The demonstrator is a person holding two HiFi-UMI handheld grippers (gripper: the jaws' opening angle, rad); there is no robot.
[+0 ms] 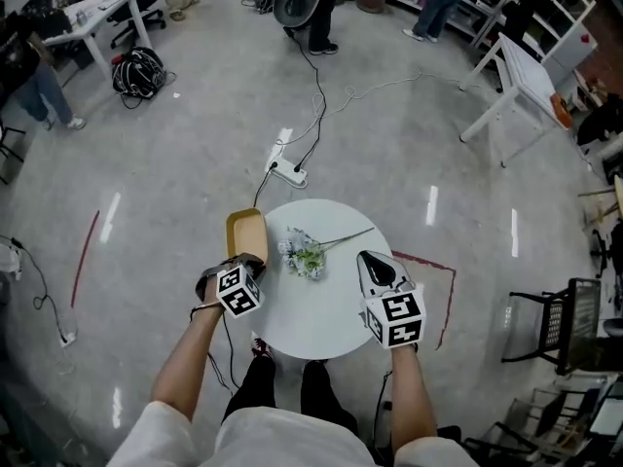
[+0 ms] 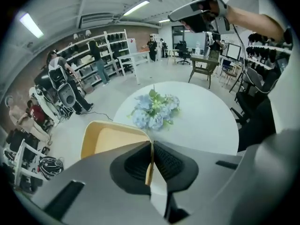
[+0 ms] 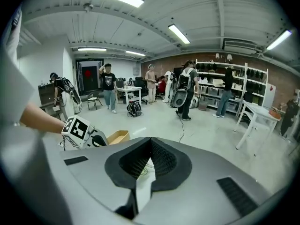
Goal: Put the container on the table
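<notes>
The container (image 1: 246, 233) is held at the table's (image 1: 326, 314) left rim, mostly over the floor, with only its near corner seen against the tabletop. It cannot be said to rest on the table, so the task is judged unfinished: the container is yet to be brought over the top, set down and let go. Its right wall is clamped between the jaws of the left gripper (image 1: 243, 261), which is stretched forward beside the table. The right gripper (image 1: 375, 266) is held above the table's right side, jaws pressed together on nothing. Flowers (image 1: 305, 254) are seen between the two.
</notes>
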